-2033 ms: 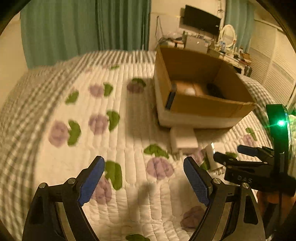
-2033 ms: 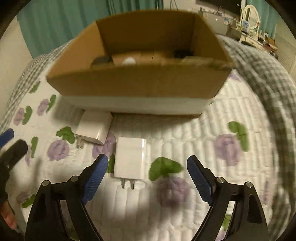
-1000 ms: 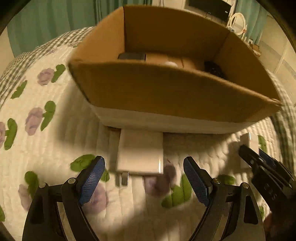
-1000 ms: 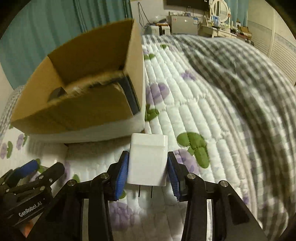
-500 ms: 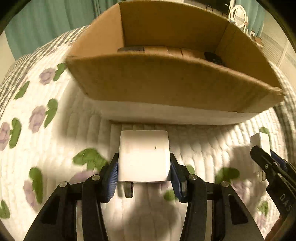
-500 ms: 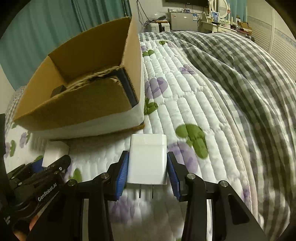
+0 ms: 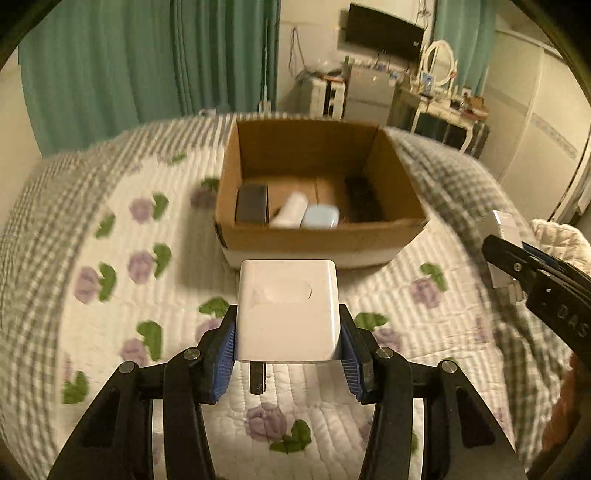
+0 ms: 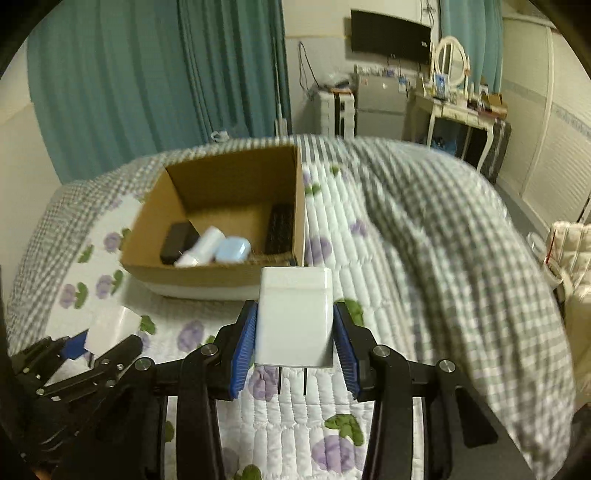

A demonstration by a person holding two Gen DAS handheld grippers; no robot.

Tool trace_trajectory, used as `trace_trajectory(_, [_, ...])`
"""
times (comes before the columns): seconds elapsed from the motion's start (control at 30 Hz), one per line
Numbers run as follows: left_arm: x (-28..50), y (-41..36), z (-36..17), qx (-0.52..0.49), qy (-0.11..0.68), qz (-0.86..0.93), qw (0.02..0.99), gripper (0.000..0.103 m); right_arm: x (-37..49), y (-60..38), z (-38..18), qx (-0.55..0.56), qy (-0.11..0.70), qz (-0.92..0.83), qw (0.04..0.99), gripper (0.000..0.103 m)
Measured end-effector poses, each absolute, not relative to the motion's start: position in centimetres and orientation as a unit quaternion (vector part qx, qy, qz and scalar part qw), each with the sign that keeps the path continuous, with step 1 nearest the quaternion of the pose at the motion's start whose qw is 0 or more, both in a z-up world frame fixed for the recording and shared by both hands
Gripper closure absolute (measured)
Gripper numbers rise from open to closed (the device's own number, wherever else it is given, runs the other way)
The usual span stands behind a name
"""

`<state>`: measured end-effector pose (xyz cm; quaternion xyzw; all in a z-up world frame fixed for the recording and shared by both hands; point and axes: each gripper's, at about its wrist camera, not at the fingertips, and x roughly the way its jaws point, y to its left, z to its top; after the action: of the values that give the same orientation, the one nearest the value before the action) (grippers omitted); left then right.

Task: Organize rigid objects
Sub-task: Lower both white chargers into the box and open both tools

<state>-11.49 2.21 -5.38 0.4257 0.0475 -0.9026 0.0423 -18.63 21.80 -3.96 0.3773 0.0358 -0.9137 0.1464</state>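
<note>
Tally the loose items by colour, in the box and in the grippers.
White: 3 (charger in left gripper, charger in right gripper, tube in box)
Black: 2 (block, brush-like item)
Light blue: 1 (case)
Total: 6

Teal curtains hung along the far wall behind a bed spread with a white flowered quilt and a grey checked blanket, while a dark screen was mounted above a cluttered white dressing table (with an oval mirror) under dim, warm light.
</note>
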Motion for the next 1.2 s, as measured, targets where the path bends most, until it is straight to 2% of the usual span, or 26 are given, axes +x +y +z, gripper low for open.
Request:
trace_trajectory(0.17, [-10.9,1.6,-1.5,0.402,0.055,-0.913,0.034,0.053,-17.3,21.2,-0.2,0.347,0.052,-0.922,0.164,0.063])
trace_trajectory(0.33, [-11.4,1.2,2.2,0.377,0.037,-0.925,0.03,0.053,-18.5,19.3,3.1,0.316,0.104,-0.925,0.185,0.063])
trace_trajectory(0.53, [-14.7,-0.2,3.8,0.358,0.022,-0.933,0.038,0.053,-21.8,16.6,6.5,0.291,0.13,-0.923,0.218,0.063])
trace_trajectory(0.73, [-20.4,-1.1,2.2,0.359,0.016,-0.932,0.038,0.053,-25.4,15.1,6.6,0.29,0.119,-0.92,0.236,0.063])
trace_trajectory(1.0, [-28.1,-0.1,-4.1,0.398,0.011,-0.917,0.023,0.053,-32.7,13.1,0.6,0.316,0.114,-0.909,0.245,0.063])
trace_trajectory(1.2, [-31.8,0.2,-8.4,0.418,-0.001,-0.908,0.021,0.053,-35.9,12.8,-3.9,0.325,0.14,-0.906,0.232,0.063])
